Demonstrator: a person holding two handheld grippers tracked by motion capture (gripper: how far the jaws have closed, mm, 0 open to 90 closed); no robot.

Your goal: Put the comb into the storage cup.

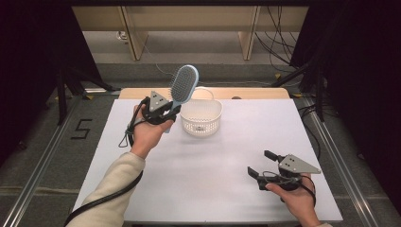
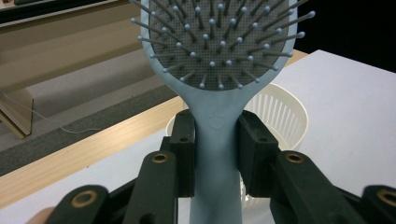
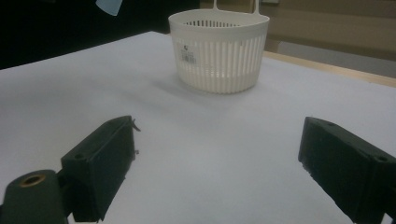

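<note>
A: Starting at your left: your left hand-held gripper (image 1: pixel 166 112) is clamped on the pale blue hairbrush (image 1: pixel 182 87) by its handle, both pads pressed against it, as the left gripper view (image 2: pixel 215 154) shows. You've got the brush up off the counter (image 1: pixel 156 189), head tilted up and away from you, bristles facing your side.

B: And just right of that, the white slotted basket (image 1: pixel 202 118) sits on the counter, near the far edge. The brush head hangs over its left rim in the high view, so part of the basket's back handle is hard to pick out there.

A: In your left gripper view the brush handle (image 2: pixel 217 140) covers the middle of the basket (image 2: pixel 285 112); you get its ribbed wall on either side. The top of the brush head is cut off by the frame.

B: Over to the right: your right hand-held gripper (image 1: pixel 263 163) rests low near the counter's near right corner, jaws spread wide, nothing between them. Its view looks across bare counter to the basket (image 3: pixel 218 51), well apart, with a blue corner of the brush (image 3: pixel 109 6) clipped at the top edge.
</note>
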